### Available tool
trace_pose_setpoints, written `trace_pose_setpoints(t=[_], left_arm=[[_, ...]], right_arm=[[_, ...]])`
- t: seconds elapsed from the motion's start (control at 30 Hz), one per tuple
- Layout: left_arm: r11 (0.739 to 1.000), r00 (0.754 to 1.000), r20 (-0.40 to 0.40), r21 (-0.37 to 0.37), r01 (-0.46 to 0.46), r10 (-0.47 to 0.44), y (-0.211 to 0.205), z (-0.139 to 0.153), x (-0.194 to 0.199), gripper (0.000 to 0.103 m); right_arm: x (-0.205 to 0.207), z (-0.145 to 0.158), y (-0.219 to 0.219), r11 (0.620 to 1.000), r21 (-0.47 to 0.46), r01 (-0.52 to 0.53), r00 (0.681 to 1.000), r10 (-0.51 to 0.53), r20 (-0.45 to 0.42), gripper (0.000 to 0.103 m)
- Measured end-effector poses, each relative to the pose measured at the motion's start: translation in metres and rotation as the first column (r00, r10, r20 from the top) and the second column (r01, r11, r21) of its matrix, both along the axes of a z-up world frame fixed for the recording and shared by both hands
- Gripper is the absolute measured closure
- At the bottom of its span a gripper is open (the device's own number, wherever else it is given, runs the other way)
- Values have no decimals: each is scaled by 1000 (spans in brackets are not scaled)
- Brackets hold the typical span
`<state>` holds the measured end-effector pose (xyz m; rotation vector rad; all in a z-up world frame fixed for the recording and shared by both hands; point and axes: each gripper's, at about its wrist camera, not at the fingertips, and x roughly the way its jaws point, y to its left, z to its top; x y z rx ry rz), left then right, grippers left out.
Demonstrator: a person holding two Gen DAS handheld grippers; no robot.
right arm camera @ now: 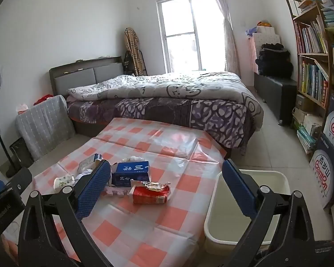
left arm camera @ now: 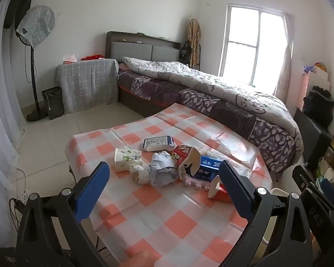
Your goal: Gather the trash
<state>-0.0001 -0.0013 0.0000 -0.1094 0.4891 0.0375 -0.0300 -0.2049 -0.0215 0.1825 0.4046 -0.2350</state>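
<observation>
Trash lies in a pile on the checkered table [left arm camera: 167,222]: a crumpled paper ball [left arm camera: 162,169], a tissue pack [left arm camera: 128,159], a white-blue packet [left arm camera: 159,143], a blue box [left arm camera: 208,169] and a red carton [left arm camera: 184,153]. In the right wrist view the blue box [right arm camera: 131,172] and a torn red carton [right arm camera: 150,192] lie mid-table. A cream bin [right arm camera: 245,207] stands by the table's right edge. My left gripper [left arm camera: 164,191] is open and empty, just short of the pile. My right gripper [right arm camera: 167,189] is open and empty, spanning the red carton and the bin's edge.
A bed [right arm camera: 167,102] with a patterned quilt runs behind the table. A bookshelf [right arm camera: 314,66] and stacked boxes [right arm camera: 331,155] stand at the right. A fan [left arm camera: 34,51], a dark bin [left arm camera: 52,102] and a covered cabinet [left arm camera: 88,84] stand at the left.
</observation>
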Motion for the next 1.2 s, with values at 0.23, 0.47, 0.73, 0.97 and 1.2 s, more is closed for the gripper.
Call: trace_pose_setpoints(t=[0.23,0.47,0.73,0.97,1.2], left_arm=[[1000,1000,0,-10,4,-4,-6,4,-3,7],[1000,1000,-6,-11,8,-8,-9,3,-3,7],[1000,1000,-10,-19,14,-14,-5,-2,-1,7],[1000,1000,-18,-26,13,-13,-1,-10,-1,7],[1000,1000,-20,-26,11,-12,0,-10,0,7]], right_arm=[[-1,1,2,1000,-15,-2,1000,2,9,7],[-1,1,2,1000,-9,-5,1000,5,10,7],[0,-1,3,1000,-7,-5,1000,5,6,7],[1,0,6,1000,-4,-5,1000,5,0,7],[1,0,7,1000,-4,-5,1000,5,0,7]])
